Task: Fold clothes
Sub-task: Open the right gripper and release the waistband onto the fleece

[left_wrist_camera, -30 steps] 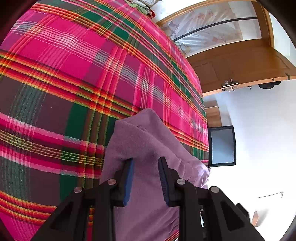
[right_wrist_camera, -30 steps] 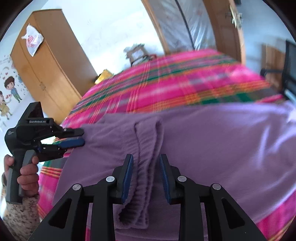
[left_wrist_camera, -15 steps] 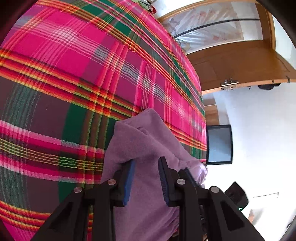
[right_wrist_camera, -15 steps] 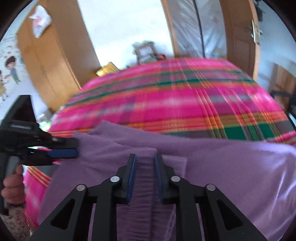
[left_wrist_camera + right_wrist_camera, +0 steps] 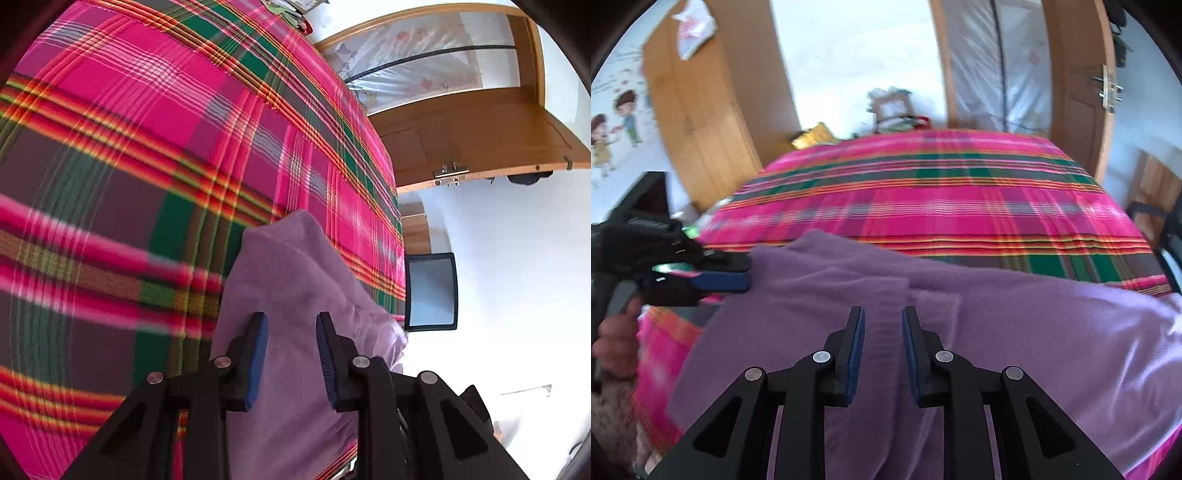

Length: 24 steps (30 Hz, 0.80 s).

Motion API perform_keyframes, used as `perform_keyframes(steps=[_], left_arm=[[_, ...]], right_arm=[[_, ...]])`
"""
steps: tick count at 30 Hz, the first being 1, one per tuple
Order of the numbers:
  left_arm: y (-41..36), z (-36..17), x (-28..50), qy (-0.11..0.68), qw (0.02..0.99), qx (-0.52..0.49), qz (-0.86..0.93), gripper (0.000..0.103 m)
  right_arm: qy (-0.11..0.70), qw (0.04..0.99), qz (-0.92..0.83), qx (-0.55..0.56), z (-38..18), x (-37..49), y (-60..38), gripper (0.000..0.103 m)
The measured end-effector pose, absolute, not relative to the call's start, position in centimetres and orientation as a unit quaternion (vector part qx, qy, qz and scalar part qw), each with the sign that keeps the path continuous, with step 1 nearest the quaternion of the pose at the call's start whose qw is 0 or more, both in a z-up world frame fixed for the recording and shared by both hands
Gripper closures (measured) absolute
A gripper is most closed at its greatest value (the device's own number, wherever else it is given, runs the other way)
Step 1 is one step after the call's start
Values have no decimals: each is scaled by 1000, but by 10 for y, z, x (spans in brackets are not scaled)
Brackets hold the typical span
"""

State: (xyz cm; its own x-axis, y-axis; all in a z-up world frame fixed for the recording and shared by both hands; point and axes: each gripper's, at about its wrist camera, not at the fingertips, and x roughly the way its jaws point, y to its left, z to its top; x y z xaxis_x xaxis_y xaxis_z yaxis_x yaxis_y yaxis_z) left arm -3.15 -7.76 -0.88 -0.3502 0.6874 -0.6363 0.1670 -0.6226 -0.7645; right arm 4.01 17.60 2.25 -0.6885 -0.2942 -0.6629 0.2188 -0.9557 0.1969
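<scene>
- The right gripper [image 5: 882,325] points down at a purple fleece garment [image 5: 1015,332] that lies spread across the near part of a bed.
- Its blue-padded fingers [image 5: 856,354] stand either side of a raised ribbed band [image 5: 882,369] of the garment, which runs back between the jaws toward the camera.
- Those jaws closed and have just been opening a little again; the band is between them, but whether the pads press on it I cannot tell.
- The garment reaches well to the right of this gripper, to the bed's edge, and to the left as far as the other tool.
- The left gripper [image 5: 748,272], seen to the far left of the right one, lies almost level with its two fingers at the garment's left edge.
- A hand [image 5: 617,343] wraps the grip of that left gripper, with a speckled sleeve [image 5: 613,413] below it.
- From the left wrist camera, the left gripper [image 5: 291,328] has its jaws part-way apart, with the purple fleece garment [image 5: 288,280] bunched between and ahead of them; whether the pads clamp the cloth is not clear.
- The garment rises in a soft peak just beyond the left fingertips.
- A pink, green and orange plaid bedspread [image 5: 129,147] covers the bed under and beyond the garment.
- Ahead of the right gripper, past the bed, stand a wooden wardrobe [image 5: 701,122] and a wooden door [image 5: 1078,96].
</scene>
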Motion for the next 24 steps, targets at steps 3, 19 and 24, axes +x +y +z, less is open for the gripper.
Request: perform_keyframes(steps=[3, 19, 24], left_arm=[[-75, -11, -24, -386, 180, -543, 724, 76], [-92, -11, 19, -400, 156, -530, 731, 76], [-101, -16, 31, -403, 149, -537, 726, 76]], right_arm=[[-50, 157, -915, 368, 17, 55, 177, 81], [-50, 165, -925, 338, 13, 98, 175, 79], [-35, 145, -928, 342, 9, 106, 177, 81]])
